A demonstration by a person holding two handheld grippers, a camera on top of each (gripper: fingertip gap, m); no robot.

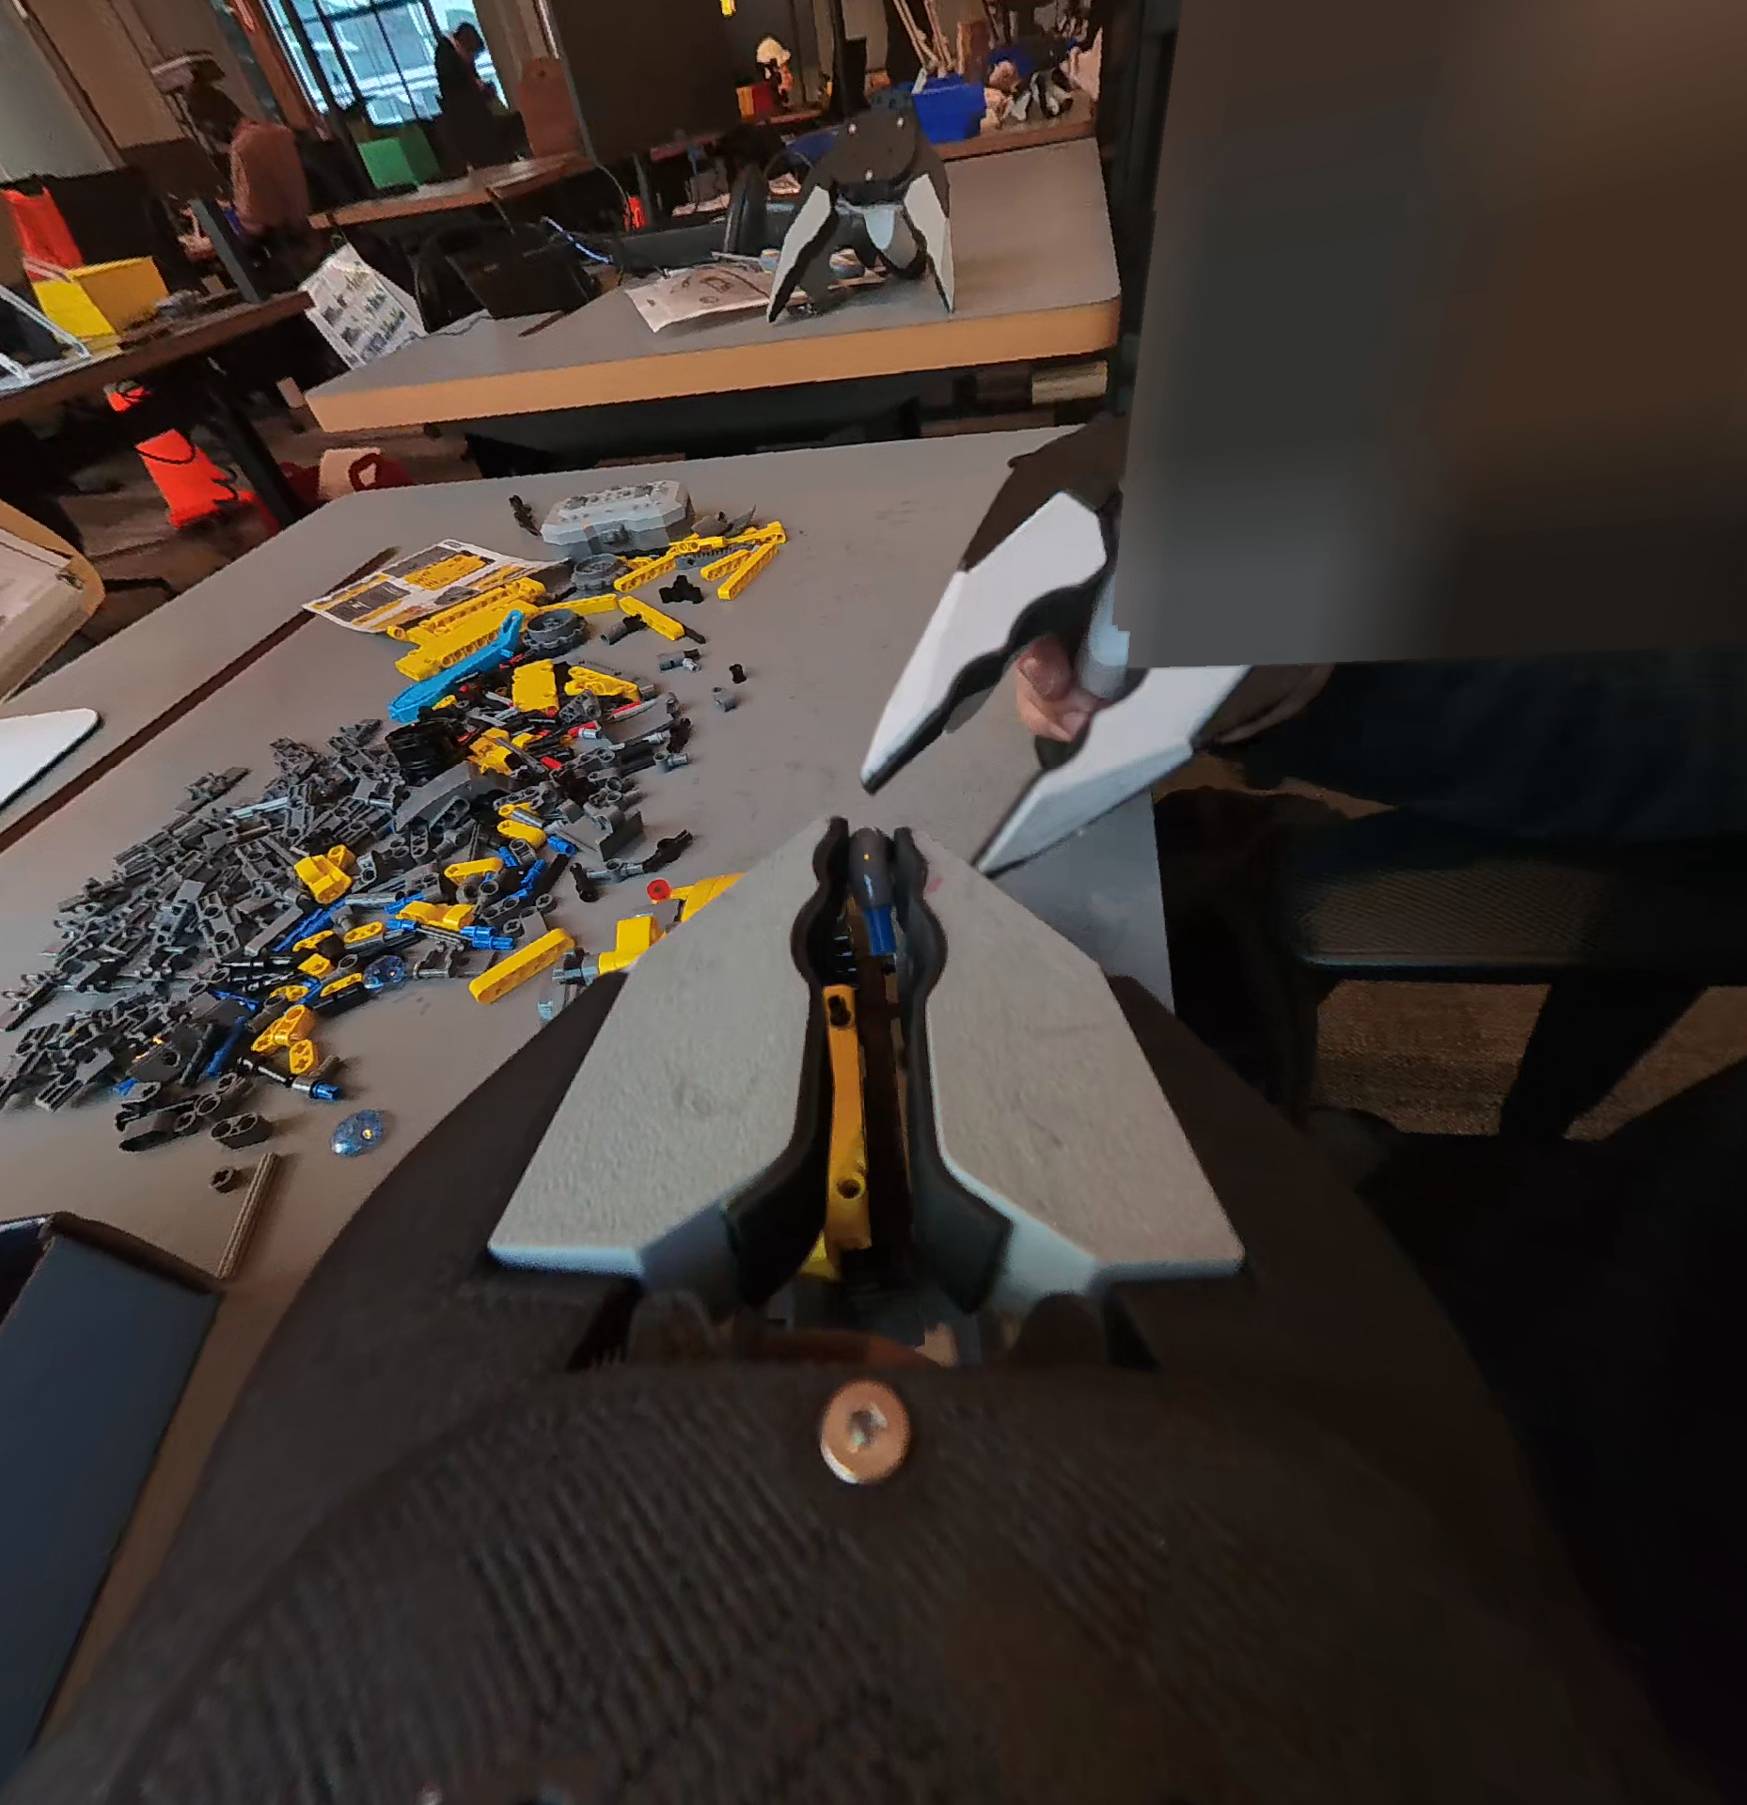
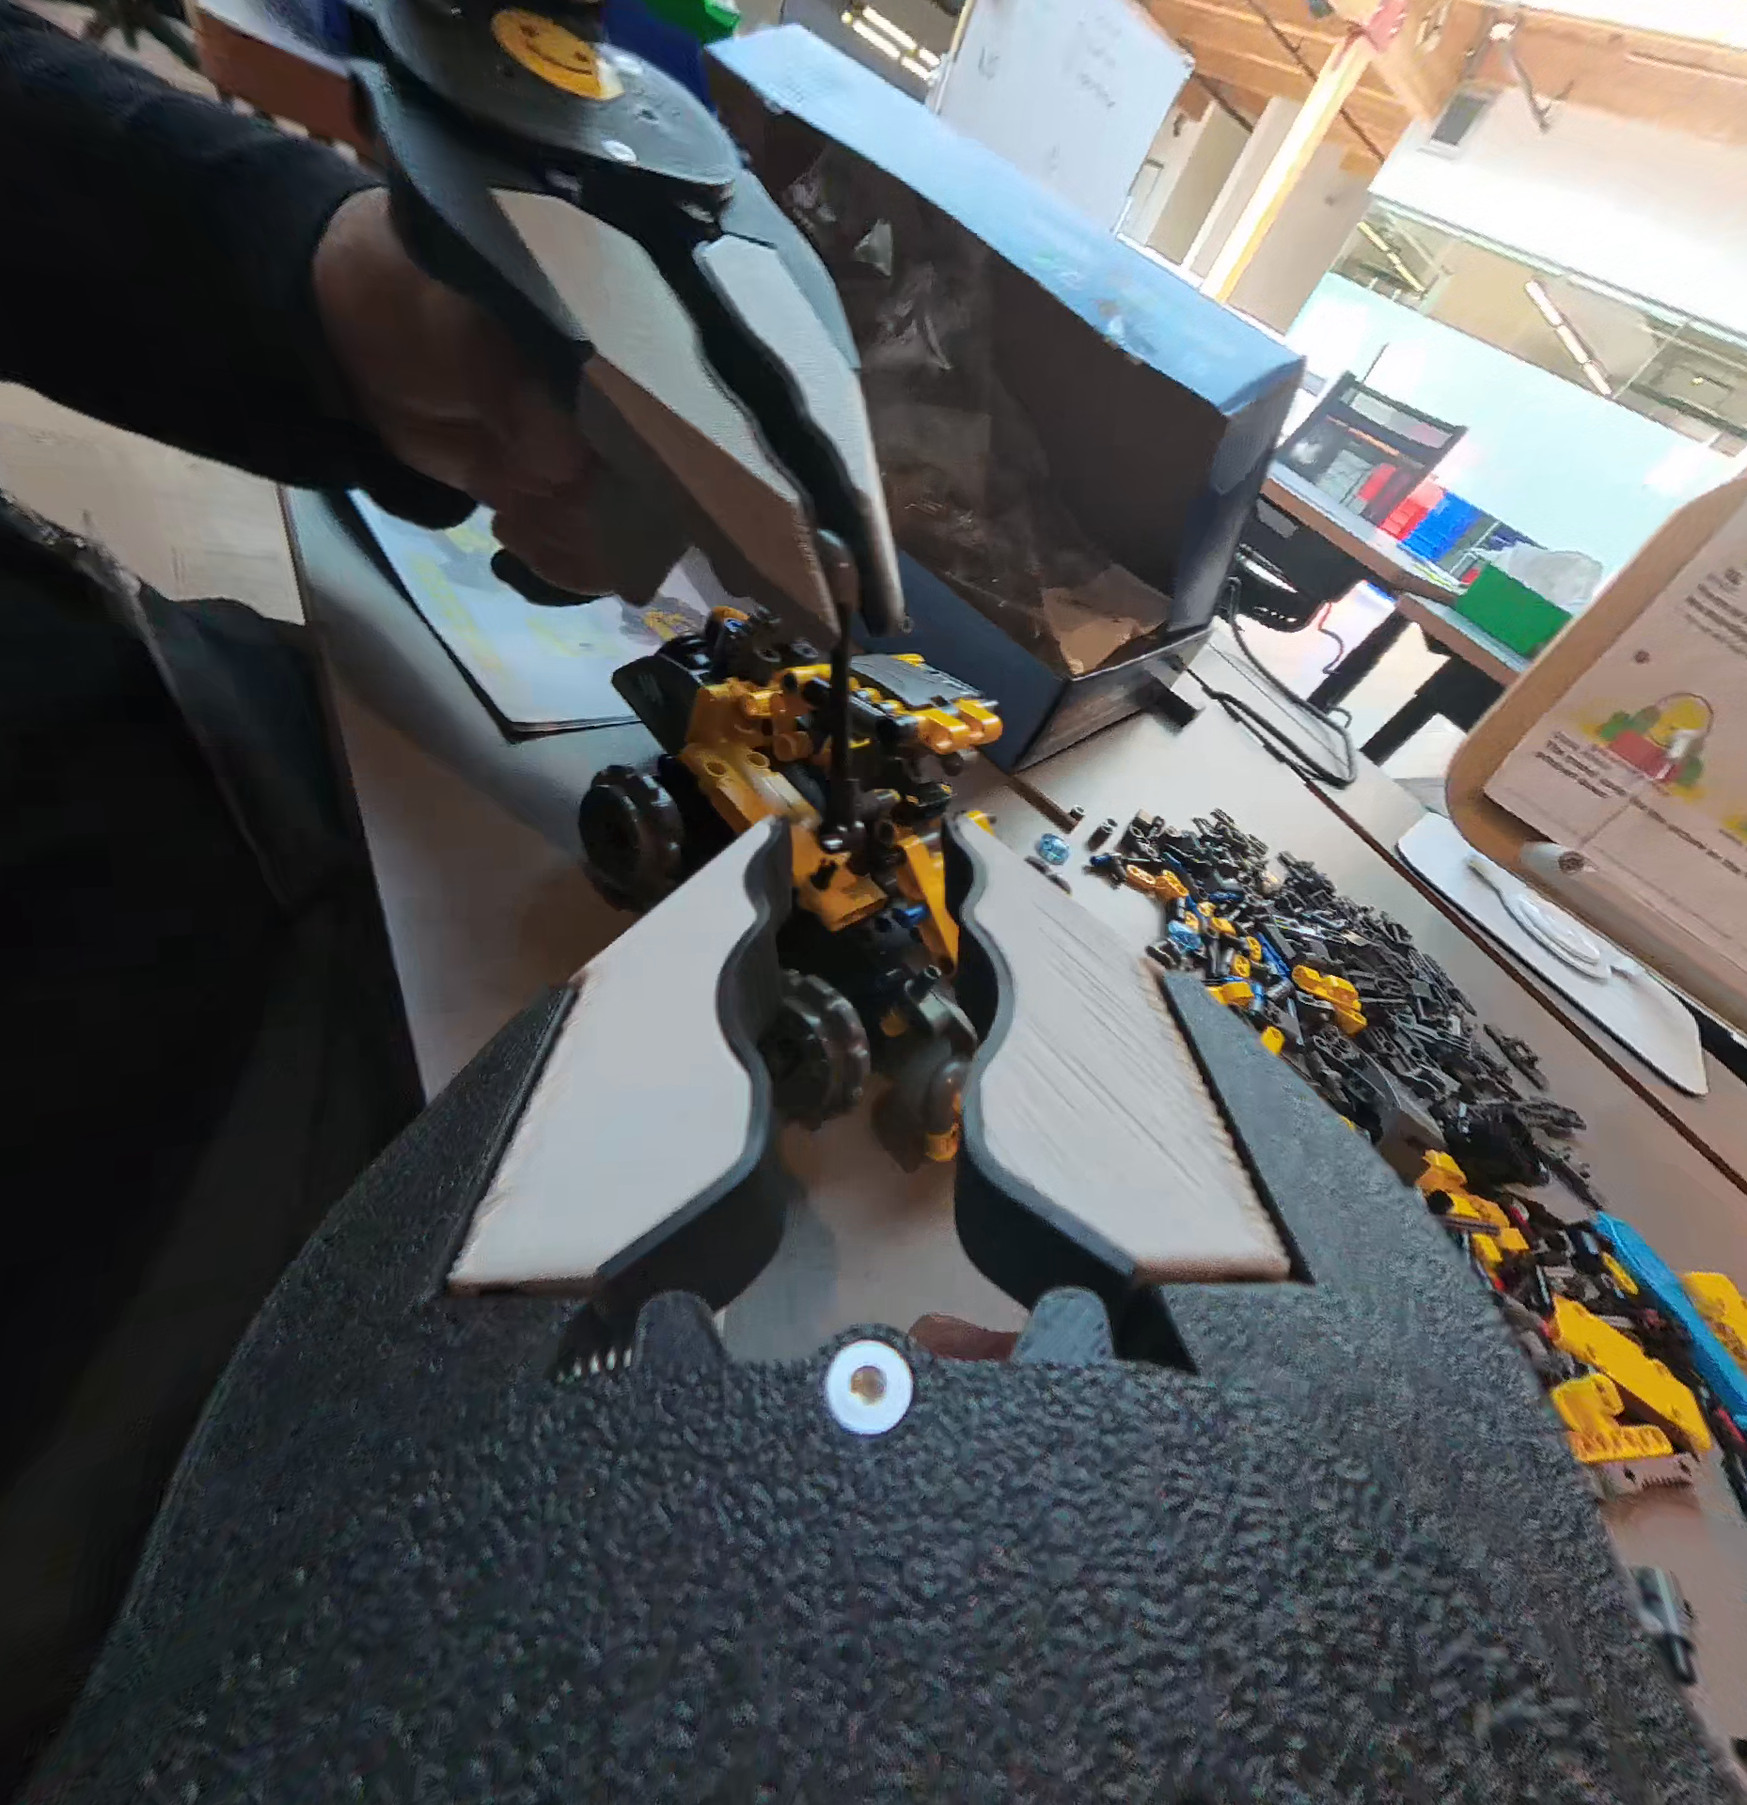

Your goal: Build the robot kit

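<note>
A yellow and black brick-built vehicle (image 2: 752, 723) with black wheels stands on the grey table (image 2: 440, 879). My left gripper (image 2: 855, 596) comes down from above and is shut on a thin black axle rod (image 2: 840, 703) that stands upright in the vehicle's top. In the left wrist view the left gripper (image 1: 865, 840) is closed on the dark rod tip with a blue connector (image 1: 877, 923), and the yellow vehicle (image 1: 840, 1104) shows below. My right gripper (image 2: 868, 830) is open, with one finger on each side of the vehicle's front. It also shows in the left wrist view (image 1: 928, 825).
A big pile of loose grey, black, yellow and blue parts (image 1: 362, 879) covers the table; it also shows in the right wrist view (image 2: 1338, 986). An open dark blue box (image 2: 1045, 410) and a booklet (image 2: 518, 635) lie behind the vehicle. A cardboard box (image 2: 1632, 742) stands at the right. Left and right tips are no more than a few centimetres apart.
</note>
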